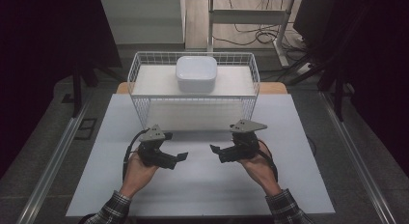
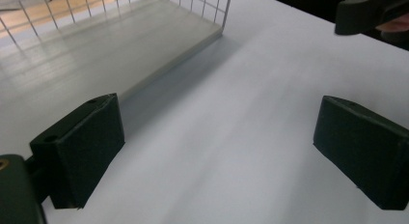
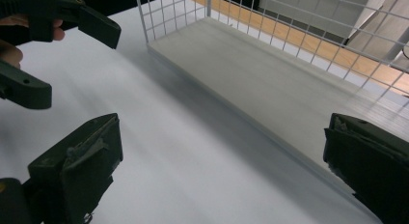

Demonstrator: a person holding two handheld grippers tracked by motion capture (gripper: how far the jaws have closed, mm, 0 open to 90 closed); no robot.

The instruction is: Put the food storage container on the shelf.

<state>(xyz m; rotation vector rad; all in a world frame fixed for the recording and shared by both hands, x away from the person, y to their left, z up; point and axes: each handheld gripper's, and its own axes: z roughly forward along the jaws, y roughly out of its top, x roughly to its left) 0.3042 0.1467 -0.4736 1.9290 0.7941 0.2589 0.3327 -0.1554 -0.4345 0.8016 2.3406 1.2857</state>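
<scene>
High view: left gripper (image 1: 179,158) and right gripper (image 1: 215,149) face each other, jaws spread, holding nothing; the wire basket (image 1: 140,110) stands just beyond both, a white container (image 1: 196,73) on its shelf.

Left gripper view: jaws wide apart, empty; basket ahead-left.

Right gripper view: jaws wide, empty; basket ahead-right.

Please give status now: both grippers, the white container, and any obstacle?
Left hand-held gripper open, right hand-held gripper open, both empty. White container on wire basket. Nothing between.
</scene>
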